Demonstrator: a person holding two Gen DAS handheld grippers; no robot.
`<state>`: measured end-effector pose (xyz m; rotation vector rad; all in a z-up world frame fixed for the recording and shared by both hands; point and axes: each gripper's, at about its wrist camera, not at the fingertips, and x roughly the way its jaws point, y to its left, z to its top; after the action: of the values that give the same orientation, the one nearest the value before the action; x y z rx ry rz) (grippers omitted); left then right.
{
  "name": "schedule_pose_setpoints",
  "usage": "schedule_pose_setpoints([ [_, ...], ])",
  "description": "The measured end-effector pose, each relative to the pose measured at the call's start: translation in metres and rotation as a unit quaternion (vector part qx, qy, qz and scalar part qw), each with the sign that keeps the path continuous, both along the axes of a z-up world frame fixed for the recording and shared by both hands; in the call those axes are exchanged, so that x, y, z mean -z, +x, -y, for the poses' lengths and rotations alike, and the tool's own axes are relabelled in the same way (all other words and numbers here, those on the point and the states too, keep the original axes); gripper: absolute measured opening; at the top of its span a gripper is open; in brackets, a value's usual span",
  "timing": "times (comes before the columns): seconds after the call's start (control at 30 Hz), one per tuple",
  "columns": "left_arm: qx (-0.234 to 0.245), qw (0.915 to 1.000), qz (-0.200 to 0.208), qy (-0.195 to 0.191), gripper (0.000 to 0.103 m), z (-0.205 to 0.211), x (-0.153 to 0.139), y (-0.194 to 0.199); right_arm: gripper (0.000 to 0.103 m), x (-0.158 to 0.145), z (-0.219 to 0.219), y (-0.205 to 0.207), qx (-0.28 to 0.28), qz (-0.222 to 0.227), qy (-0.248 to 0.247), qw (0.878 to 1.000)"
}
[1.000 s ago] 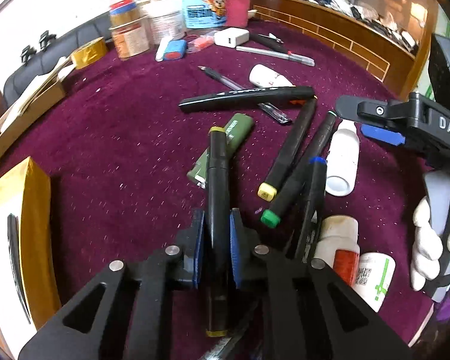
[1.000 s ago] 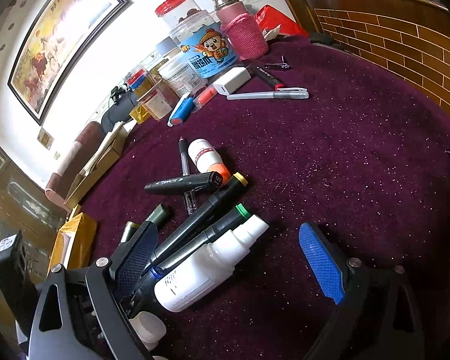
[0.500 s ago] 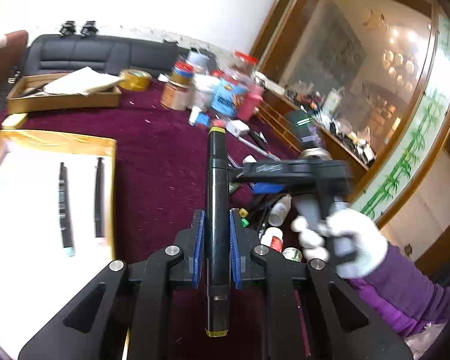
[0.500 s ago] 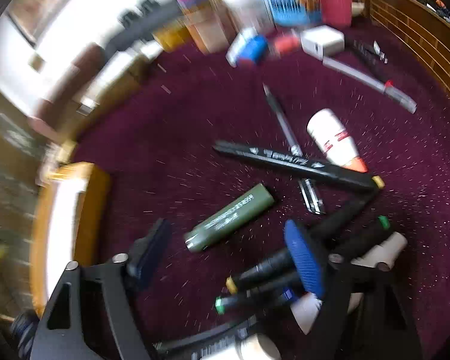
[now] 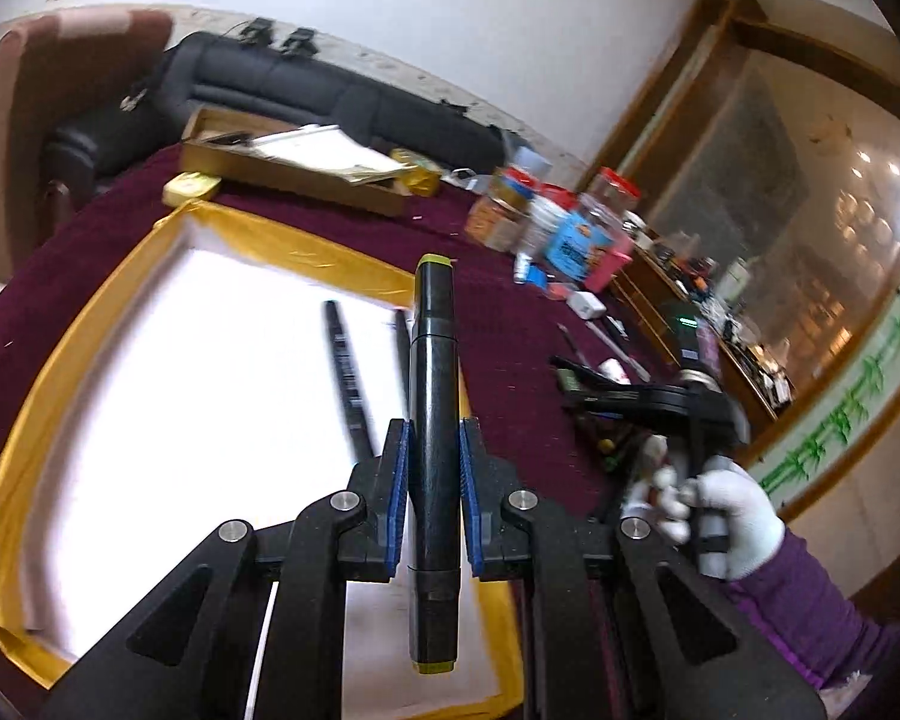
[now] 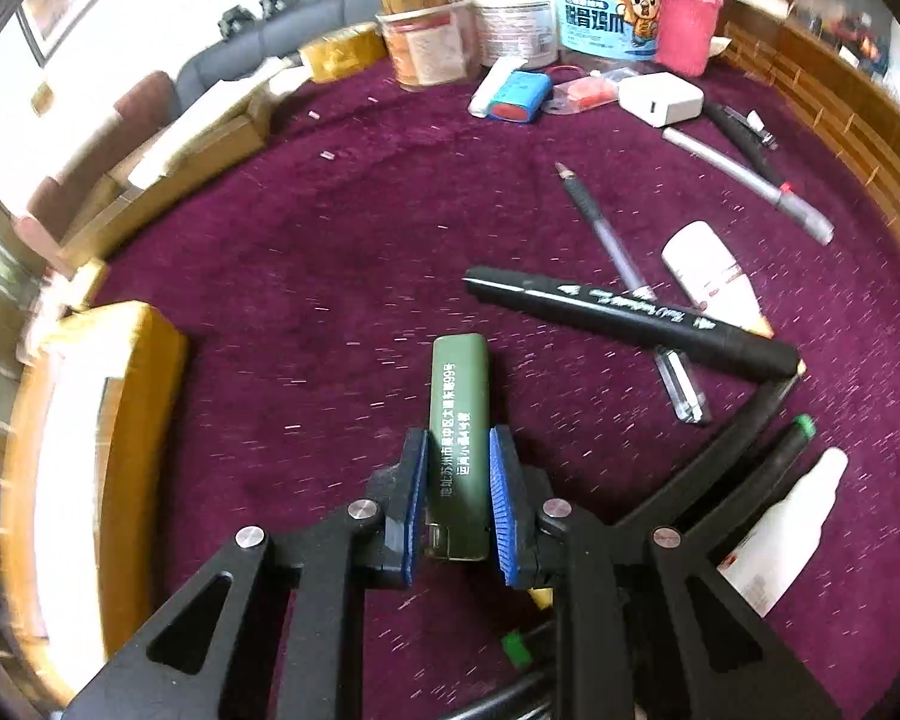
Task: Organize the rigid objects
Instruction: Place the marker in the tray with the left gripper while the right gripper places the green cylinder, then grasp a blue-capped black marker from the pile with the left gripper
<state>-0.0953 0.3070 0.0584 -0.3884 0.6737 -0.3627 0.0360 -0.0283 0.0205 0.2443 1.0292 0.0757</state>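
Note:
My left gripper [image 5: 432, 438] is shut on a black marker [image 5: 432, 384] with yellow end caps, held above a gold-rimmed white tray [image 5: 306, 252]. Two black pens [image 5: 345, 360] lie in that tray. In the right wrist view my right gripper [image 6: 457, 450] points down at the maroon cloth, its jaws closing onto a green lighter [image 6: 459, 384] with white print. The blue pads press on both of its sides. The left wrist view also shows the right gripper [image 5: 576, 384], held by a white-gloved hand [image 5: 726, 510].
To the lighter's right lie a long black marker [image 6: 624, 312], a clear pen [image 6: 606, 228], a white tube [image 6: 708, 270], more markers [image 6: 750, 420] and a white bottle [image 6: 792, 516]. Jars [image 6: 606, 0] and a white charger [image 6: 660, 99] stand at the back. The tray's rim [image 6: 144, 348] is at left.
My left gripper carried the yellow-capped marker off the pile and over the tray. My right gripper swung left from the white bottle and its wide jaws closed on the green lighter.

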Motion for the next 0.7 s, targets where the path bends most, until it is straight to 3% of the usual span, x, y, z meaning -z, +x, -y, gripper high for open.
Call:
schedule_pose_setpoints([
  [0.17,-0.024,0.9989,-0.041,-0.001,0.013,-0.023,0.009,0.034,0.018,-0.031,-0.014,-0.016,-0.038,0.025,0.07,0.997],
  [0.37,-0.04,0.9938,-0.103,0.0,0.013,-0.033,0.035,0.089,0.018,-0.052,-0.092,-0.006,-0.136,0.014,0.11,0.985],
  [0.47,-0.049,0.9918,-0.117,0.009,0.013,-0.031,0.043,0.105,0.018,-0.048,-0.136,0.007,-0.164,0.003,0.096,0.982],
  [0.6,-0.061,0.99,-0.127,-0.009,0.013,-0.037,0.048,0.105,0.018,-0.034,-0.176,0.017,-0.181,-0.016,0.079,0.98],
  [0.7,-0.061,0.9897,-0.127,-0.026,0.02,-0.043,0.045,0.097,0.019,-0.025,-0.194,0.024,-0.179,-0.017,0.048,0.983],
])
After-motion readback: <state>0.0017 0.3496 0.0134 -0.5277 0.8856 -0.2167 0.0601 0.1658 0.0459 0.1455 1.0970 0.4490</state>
